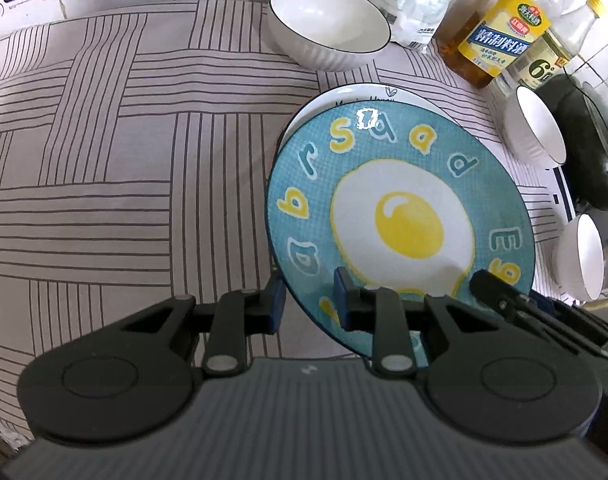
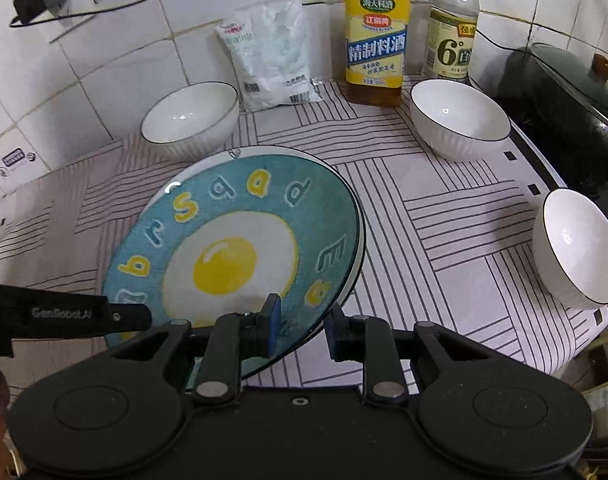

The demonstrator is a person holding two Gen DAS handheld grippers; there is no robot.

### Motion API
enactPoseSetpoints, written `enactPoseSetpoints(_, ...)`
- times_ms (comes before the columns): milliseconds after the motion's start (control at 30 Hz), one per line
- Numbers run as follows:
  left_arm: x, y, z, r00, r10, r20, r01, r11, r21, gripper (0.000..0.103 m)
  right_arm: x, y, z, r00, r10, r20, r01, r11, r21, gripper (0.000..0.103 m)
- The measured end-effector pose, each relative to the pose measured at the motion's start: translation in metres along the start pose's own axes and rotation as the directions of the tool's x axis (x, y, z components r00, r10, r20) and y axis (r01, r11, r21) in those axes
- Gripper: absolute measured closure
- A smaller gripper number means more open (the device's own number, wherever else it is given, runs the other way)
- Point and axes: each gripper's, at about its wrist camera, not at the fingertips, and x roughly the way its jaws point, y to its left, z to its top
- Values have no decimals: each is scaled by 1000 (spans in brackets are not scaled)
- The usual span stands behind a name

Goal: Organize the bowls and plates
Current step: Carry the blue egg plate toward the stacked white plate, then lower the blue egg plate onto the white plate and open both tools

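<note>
Both grippers, left [image 1: 308, 300] and right [image 2: 302, 326], have fingers nipped narrowly on the egg plate's [image 1: 399, 200] near rim, stacking it; next, lower it squarely onto the plate [image 1: 343, 96] beneath, beyond the fingers.

The left gripper [image 1: 308, 304] is matte black: two rounded, disc-like housings with a raised circle on each flank a ribbed dark grey body that bears a small pale mark at its middle. Black link arms with silver round pivot pins run forward to two fingers tipped with blue pads [image 1: 341, 298]. The right gripper [image 2: 302, 322] has the same build, with black discs, silver pins and blue pads [image 2: 272, 322], and a small round hole at the centre of its body. Seen from the right wrist camera, the left gripper's side carries pale "GenRobot.AI" lettering and a small screw
</note>
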Motion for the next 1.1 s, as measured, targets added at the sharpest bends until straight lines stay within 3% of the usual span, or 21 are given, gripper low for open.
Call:
enactPoseSetpoints(333,-2,1,0,1000,-19,-5,19,999,43,81,2,-3,-2,1000,2,8,-2,999,-32,72)
enactPoseSetpoints(633,4,1,4,1000,-16,-24,16,1000,-3,83,12,10,-5,991,-122,48,129,974,-185,67)
enactPoseSetpoints(800,6,-4,6,999,-9,-33,8,1000,-22,83,16,13,-7,986,-143,86,159,965,-209,68)
enactPoseSetpoints(900,1,-4,4,999,-20,-46,19,1000,-11,83,7,7,-7,990,-95,100,111,980,-164,68)
enactPoseSetpoints(1033,-12,-7,1,999,-17,-48,18,1000,19,83,-17,-8,-10,990,69,126,-61,996,-68,68)
enactPoseSetpoints(1100,-21,-11,-1,999,-19,-36,20,999,32,83,-29,-14,-14,981,111,158,-106,994,-39,68)
